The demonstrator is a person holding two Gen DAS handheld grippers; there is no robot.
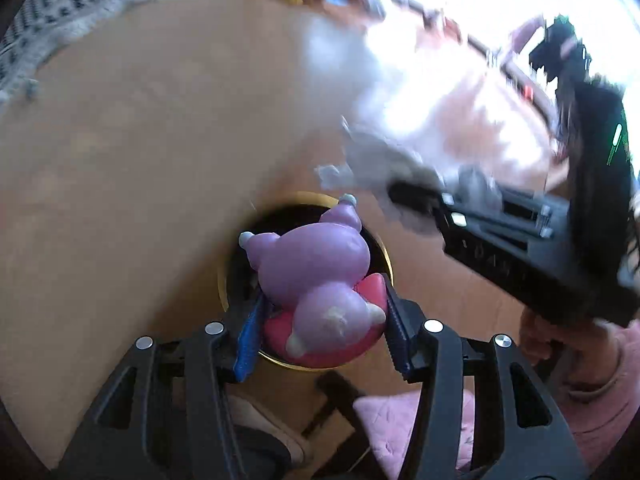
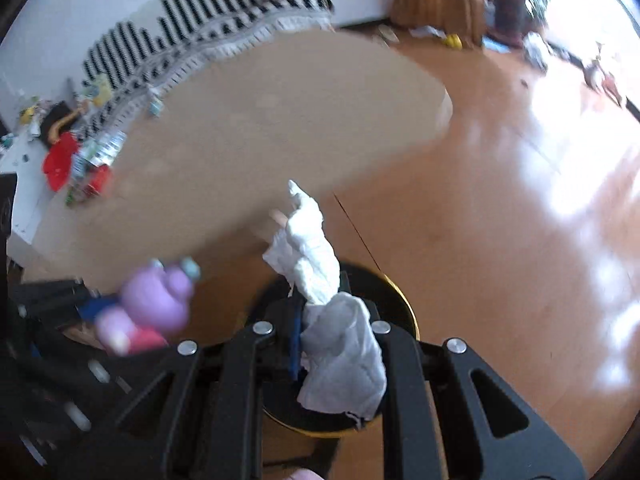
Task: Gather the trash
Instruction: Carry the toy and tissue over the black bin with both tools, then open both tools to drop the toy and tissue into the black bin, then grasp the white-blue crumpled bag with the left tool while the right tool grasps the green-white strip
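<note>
My left gripper (image 1: 320, 316) is shut on a purple and pink toy figure (image 1: 316, 280) and holds it over the open mouth of a black bin with a gold rim (image 1: 384, 252) on the floor. My right gripper (image 2: 336, 340) is shut on a crumpled white tissue (image 2: 316, 252) and holds it above the same bin (image 2: 404, 300). The right gripper with the tissue (image 1: 376, 160) shows blurred at the right of the left wrist view. The toy (image 2: 156, 296) shows blurred at the lower left of the right wrist view.
A round tan table (image 2: 260, 128) reaches over the bin's far side. Toys and packets (image 2: 80, 156) lie at its left edge by a striped cloth (image 2: 200, 12). A pink cushion (image 1: 392, 420) on a chair sits below. Wooden floor (image 2: 500, 220) spreads to the right.
</note>
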